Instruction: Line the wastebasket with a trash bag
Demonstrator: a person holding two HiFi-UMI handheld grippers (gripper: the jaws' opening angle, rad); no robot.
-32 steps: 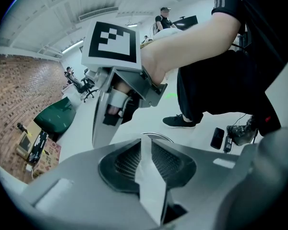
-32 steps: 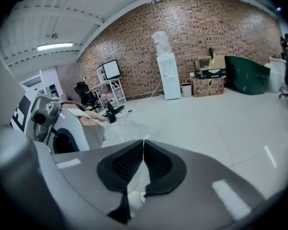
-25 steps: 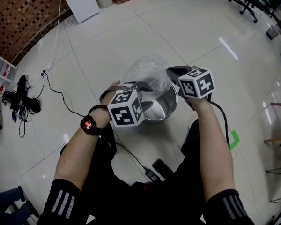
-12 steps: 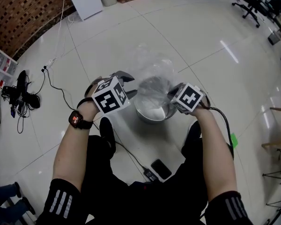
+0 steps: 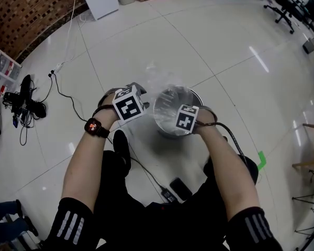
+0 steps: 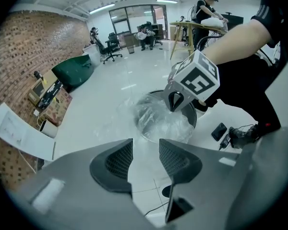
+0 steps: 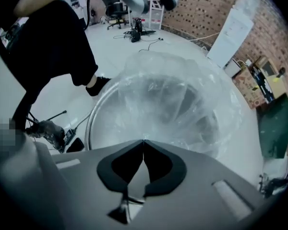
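Wastebasket [image 5: 169,133], a shiny metal one, stands on the white floor [image 5: 235,56] right in front of my legs, with the clear trash bag [image 5: 158,81] crumpled inside it and spilling over its far-left rim. My right gripper [image 7: 144,142] points straight down over the near rim, forearm stretched out behind it, jaws clenched together with their tips at the film (whether they nip any of it I cannot tell). My left gripper [image 6: 145,150] tilts steeply down just beside the left rim, jaws apart and grasping nothing.
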